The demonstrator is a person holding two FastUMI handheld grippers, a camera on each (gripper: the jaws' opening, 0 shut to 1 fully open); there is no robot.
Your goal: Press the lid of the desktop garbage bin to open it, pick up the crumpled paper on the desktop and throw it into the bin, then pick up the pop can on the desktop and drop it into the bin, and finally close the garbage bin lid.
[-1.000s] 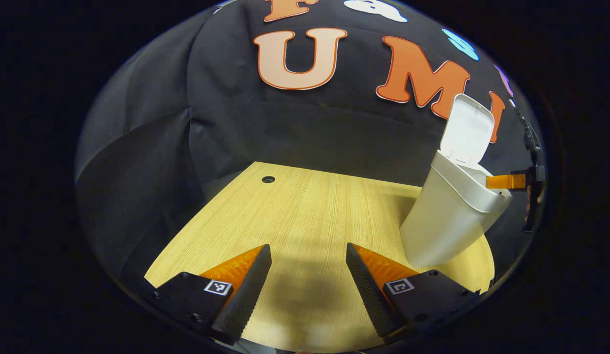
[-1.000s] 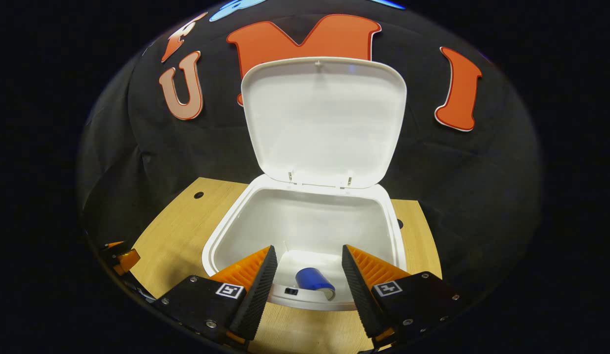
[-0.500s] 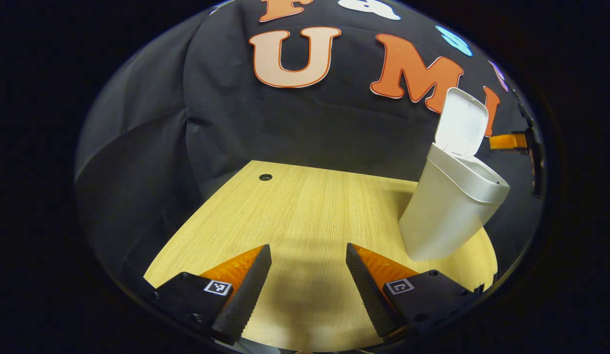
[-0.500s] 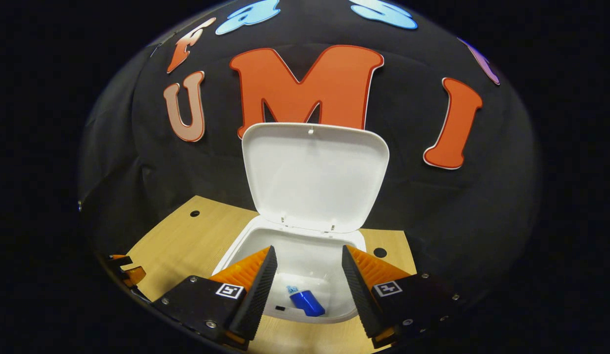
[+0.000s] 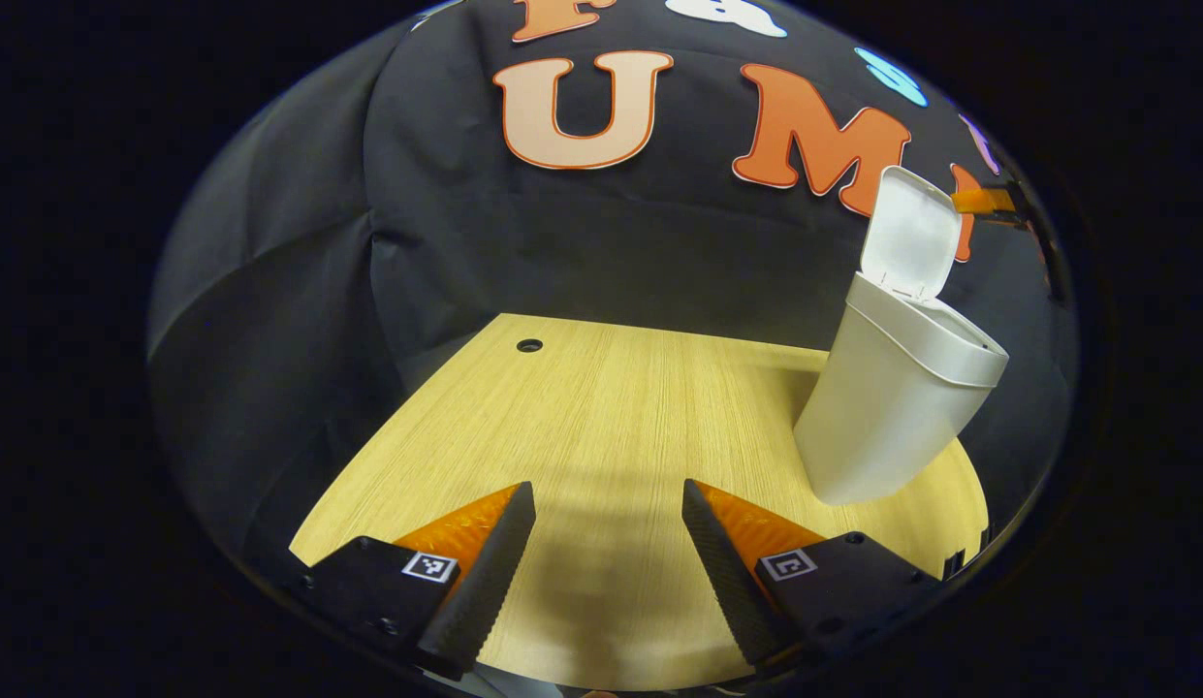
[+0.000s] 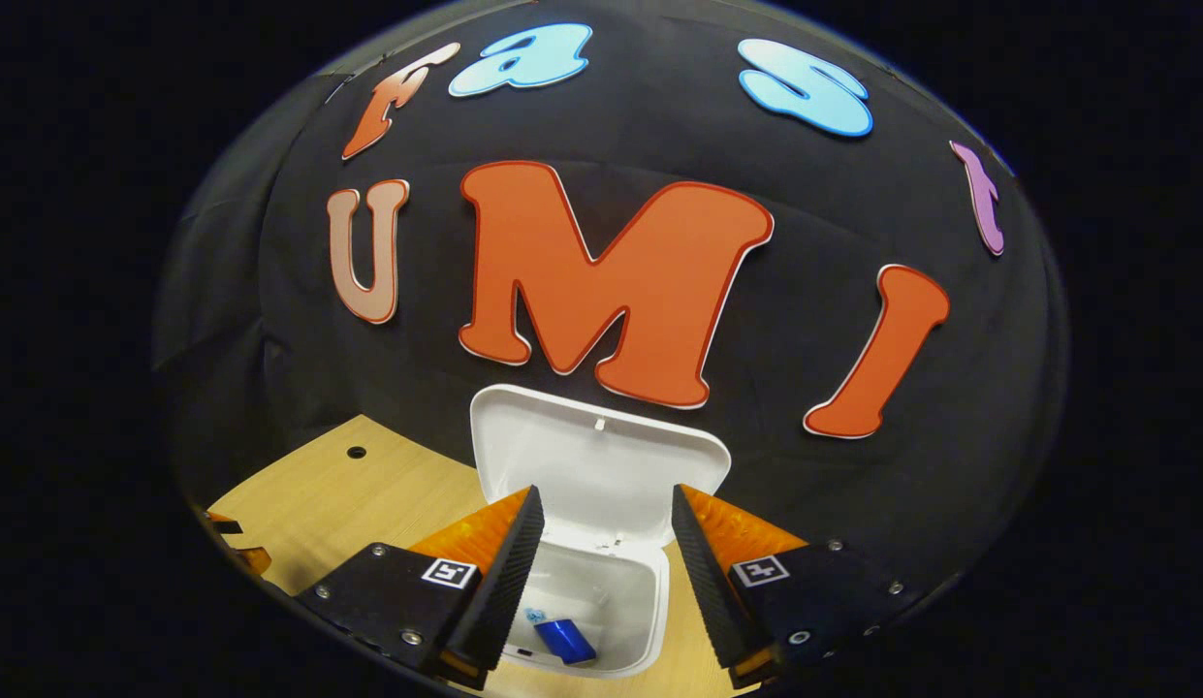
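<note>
Down at the bottom of the left gripper view, the left gripper point(image 5: 609, 543) stands with its two fingers wide apart and nothing between them, above the light wooden table point(image 5: 601, 417). Its shadow lies on the wood just ahead of it. Farther on, at the right of the frame, the white garbage bin point(image 5: 882, 407) stands on the table near the edge, and its lid point(image 5: 909, 233) is raised upright behind the opening. A small round hole point(image 5: 529, 345) in the table top shows near the back edge, at upper left of the wood. Beyond the lid, at the upper right edge, a small part of the other gripper shows.

In the right gripper view, the right gripper point(image 6: 601, 553) is also spread wide and holds nothing. Between its fingers, lower down, the bin point(image 6: 649, 591) is open, and the blue pop can point(image 6: 565, 642) lies on its side at the bottom. A small bluish thing lies beside the can; I cannot tell what it is. The open lid point(image 6: 601, 460) rises behind, against the black cloth wall point(image 6: 271, 388).
</note>
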